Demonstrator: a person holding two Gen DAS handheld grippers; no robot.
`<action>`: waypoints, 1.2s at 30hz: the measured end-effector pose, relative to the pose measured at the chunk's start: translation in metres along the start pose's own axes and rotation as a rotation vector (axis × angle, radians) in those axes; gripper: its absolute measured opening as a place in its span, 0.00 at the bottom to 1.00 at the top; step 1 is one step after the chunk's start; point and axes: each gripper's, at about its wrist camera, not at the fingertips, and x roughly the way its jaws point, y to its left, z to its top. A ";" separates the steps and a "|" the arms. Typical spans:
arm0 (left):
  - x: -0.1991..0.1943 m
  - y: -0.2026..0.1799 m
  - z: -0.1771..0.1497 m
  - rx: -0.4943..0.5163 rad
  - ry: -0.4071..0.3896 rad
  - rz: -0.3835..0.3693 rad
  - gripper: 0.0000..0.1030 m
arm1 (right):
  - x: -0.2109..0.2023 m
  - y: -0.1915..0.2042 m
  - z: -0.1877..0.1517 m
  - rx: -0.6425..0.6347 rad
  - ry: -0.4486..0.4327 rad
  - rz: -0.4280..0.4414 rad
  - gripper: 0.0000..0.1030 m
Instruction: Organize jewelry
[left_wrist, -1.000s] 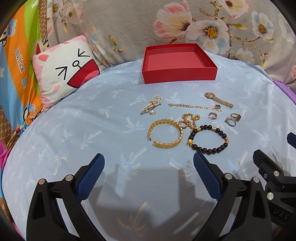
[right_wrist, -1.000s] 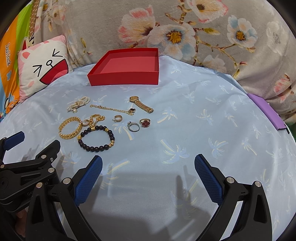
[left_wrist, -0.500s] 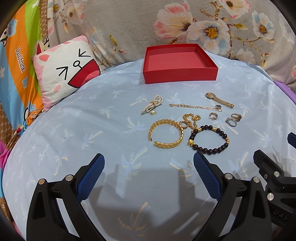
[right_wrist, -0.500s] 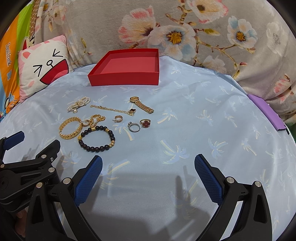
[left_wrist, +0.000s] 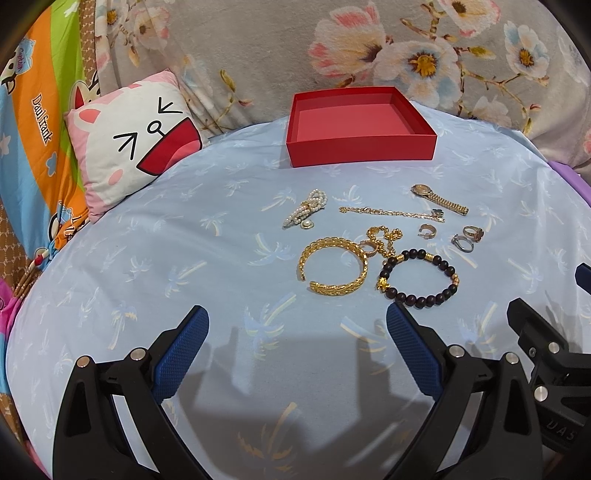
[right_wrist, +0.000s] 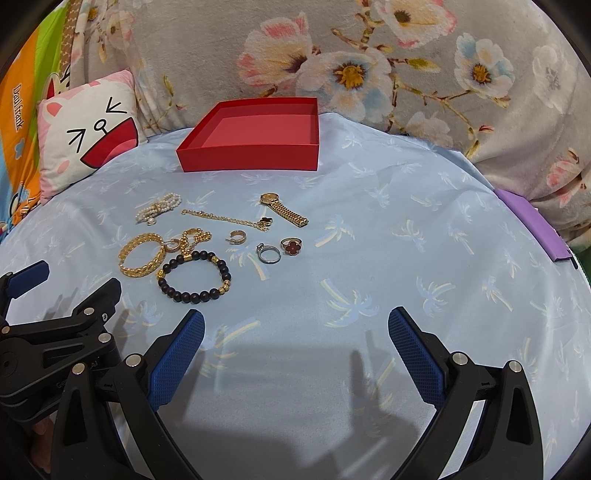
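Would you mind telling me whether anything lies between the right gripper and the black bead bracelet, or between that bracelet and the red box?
Only bare cloth lies between the open right gripper and the black bead bracelet. Between the bracelet and the red box lie a small gold hoop and a gold chain; lifting clears both.

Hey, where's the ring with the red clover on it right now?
In the right wrist view, the red clover ring lies on the blue cloth, just right of the silver ring and below the gold watch.
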 end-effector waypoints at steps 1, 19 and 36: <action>0.000 0.000 0.000 0.000 0.000 -0.001 0.92 | 0.000 0.000 0.000 0.000 0.000 0.000 0.95; 0.004 0.004 -0.001 -0.015 0.012 -0.041 0.92 | 0.001 -0.001 0.002 0.003 0.007 0.020 0.95; 0.061 0.003 0.035 0.044 0.099 -0.126 0.92 | 0.010 -0.008 0.001 0.039 0.053 0.053 0.95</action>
